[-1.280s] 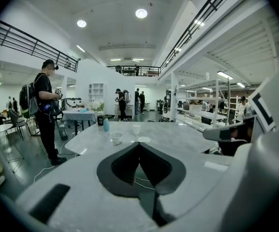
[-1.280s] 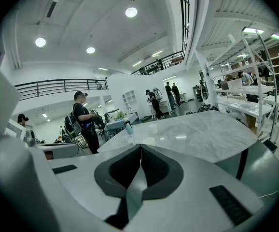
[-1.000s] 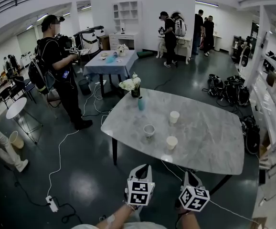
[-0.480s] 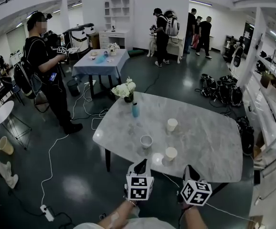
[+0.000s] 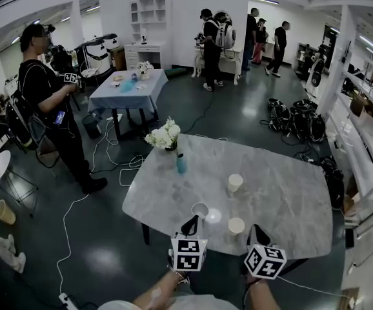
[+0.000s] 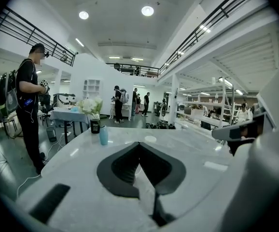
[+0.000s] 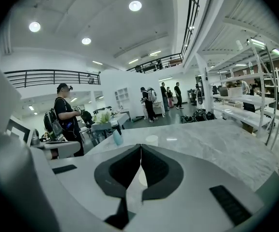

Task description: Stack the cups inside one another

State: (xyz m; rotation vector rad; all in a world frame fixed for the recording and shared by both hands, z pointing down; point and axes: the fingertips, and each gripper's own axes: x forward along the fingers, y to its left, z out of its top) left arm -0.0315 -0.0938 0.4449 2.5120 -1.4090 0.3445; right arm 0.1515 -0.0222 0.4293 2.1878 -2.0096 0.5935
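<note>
On the marble table [image 5: 283, 192]: three cups, upright and apart: far cup [image 5: 235, 183], left cup [image 5: 201, 210], near cup [image 5: 236, 225]. Probably light, thin-walled and crushable; pinch gently at the rim. Left gripper [image 5: 190, 225] and right gripper [image 5: 257, 232] clenched empty, at the near edge.

Stone-look table [image 5: 283, 192], grey-veined, polished, glossy with glare from the lights. Cups [image 5: 235, 183] in matt cream, paper by the look. Pale-blue vase [image 5: 181, 165] at the far left, smooth. Dark floor [image 5: 102, 257], slick and reflective. On left tool [image 6: 139, 146] and right tool [image 7: 140, 149], matt black ribbed pads set in smooth pale-grey plastic.
</note>
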